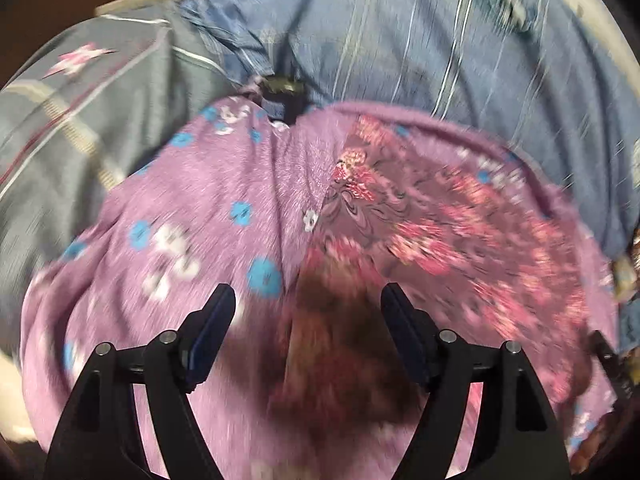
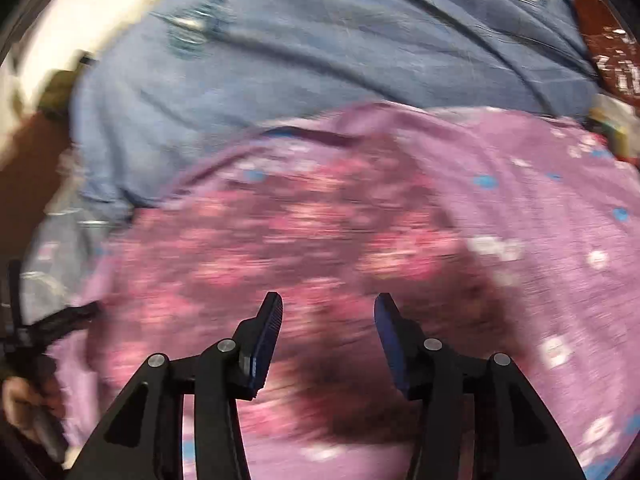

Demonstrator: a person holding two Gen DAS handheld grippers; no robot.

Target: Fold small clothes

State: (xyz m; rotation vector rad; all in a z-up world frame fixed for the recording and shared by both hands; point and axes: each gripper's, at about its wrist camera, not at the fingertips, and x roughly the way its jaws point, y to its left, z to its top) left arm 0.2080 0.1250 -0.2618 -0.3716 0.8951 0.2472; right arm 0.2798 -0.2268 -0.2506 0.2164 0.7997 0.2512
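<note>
Blue striped bedsheet point(image 1: 420, 52) spread beneath, creased. Grey pillow point(image 1: 80, 112) with pink star print at left. Brown patterned cloth point(image 2: 608, 52) at far right edge.

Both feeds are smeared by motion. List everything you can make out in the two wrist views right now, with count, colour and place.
Purple garment: one, lilac with blue and white flowers, spread under both grippers.
Dark floral patch: one, maroon with pink blooms, on the garment's right half; whether it is a separate piece, I cannot tell.
Bedsheet: one, blue with thin pale stripes, beyond the garment.
Grey cloth: one, grey with pink motif, far left.
Brown item: one, upper right edge, too blurred to name.
Left gripper: black, blue pads, open above the garment.
Right gripper: black, blue pads, open above the floral patch.
</note>
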